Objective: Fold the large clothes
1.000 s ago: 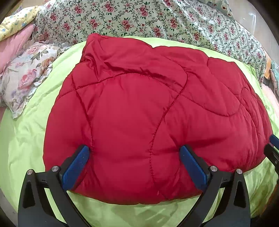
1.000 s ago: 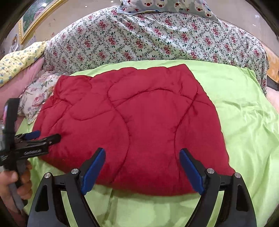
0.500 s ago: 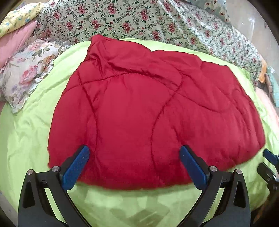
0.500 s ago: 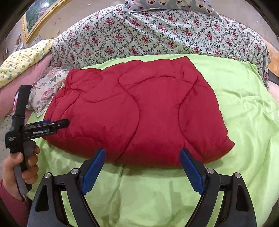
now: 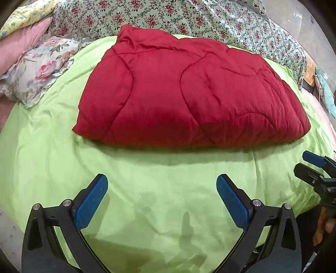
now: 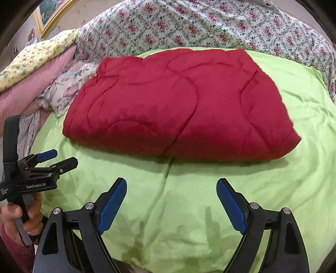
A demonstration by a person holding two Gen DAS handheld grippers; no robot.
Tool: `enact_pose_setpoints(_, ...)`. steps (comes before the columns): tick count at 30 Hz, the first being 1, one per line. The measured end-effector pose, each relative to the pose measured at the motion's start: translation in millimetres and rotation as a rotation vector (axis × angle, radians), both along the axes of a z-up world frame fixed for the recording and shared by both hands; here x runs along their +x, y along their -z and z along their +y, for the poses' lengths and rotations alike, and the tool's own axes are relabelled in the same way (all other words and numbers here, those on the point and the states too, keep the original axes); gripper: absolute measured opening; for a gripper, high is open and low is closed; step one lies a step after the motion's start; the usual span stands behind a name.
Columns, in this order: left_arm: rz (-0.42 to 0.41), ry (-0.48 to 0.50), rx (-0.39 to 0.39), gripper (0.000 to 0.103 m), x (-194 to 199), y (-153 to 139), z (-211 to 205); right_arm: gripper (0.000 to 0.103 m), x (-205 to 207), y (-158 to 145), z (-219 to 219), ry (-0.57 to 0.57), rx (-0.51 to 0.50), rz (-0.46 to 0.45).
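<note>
Left wrist view: the left gripper (image 5: 161, 187) hangs over bare green sheet (image 5: 147, 178) in the lower half of the frame, its blue pads spread wide with nothing between them. The red quilted jacket (image 5: 189, 94) lies folded into a thick bundle across the middle of the frame, resting on the sheet and well apart from the fingertips. Behind it, along the top, runs a floral bedspread (image 5: 189, 19). A flowered pillow (image 5: 40, 67) sits at the left edge, beside a pink pillow (image 5: 19, 46) in the upper left corner. The right gripper (image 5: 310, 168) shows at the right edge, above the sheet and clear of the jacket.

In the right wrist view, the right gripper (image 6: 172, 189) is released too, pads apart over the green sheet (image 6: 273, 189) at the bottom. The jacket (image 6: 178, 109) fills the centre, its near edge just beyond the fingertips, not touching them. At the lower left, a hand (image 6: 19, 220) holds the left gripper (image 6: 61, 159), whose fingers are parted and empty. A framed picture (image 6: 52, 14) hangs in the upper left.
</note>
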State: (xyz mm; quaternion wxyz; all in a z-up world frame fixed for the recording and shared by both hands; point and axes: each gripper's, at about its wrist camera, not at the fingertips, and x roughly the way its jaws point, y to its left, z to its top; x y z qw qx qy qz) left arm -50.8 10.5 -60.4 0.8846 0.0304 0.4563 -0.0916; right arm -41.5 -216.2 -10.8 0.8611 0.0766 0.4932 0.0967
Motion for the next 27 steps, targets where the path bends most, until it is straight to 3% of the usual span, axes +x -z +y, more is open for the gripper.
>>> enact_pose_setpoints(8,0.018,0.012,0.02,0.103,-8,0,-6,0.092,-8,5,7,-0.004,-0.033,0.061)
enact_pose_setpoints(13,0.007,0.022,0.004,0.103,-6,-15,-8,0.093,-13,-2,6,0.002,-0.046,0.067)
enact_pose_setpoints(18,-0.078,0.065,0.005,0.103,-10,-57,-8,0.093,-15,-33,2,-0.009,-0.039,0.03)
enact_pose_setpoints(21,-0.111,0.062,0.009,0.103,-11,-71,-5,0.101,-15,-58,-2,-0.016,-0.009,-0.013)
enact_pose_setpoints(24,-0.1,0.042,0.033,0.103,-3,-65,-6,0.102,-12,-70,-5,-0.011,0.009,-0.045)
enact_pose_setpoints(27,-0.043,0.007,0.056,0.103,13,-48,-9,0.102,1,-60,-2,-0.002,-0.014,-0.03)
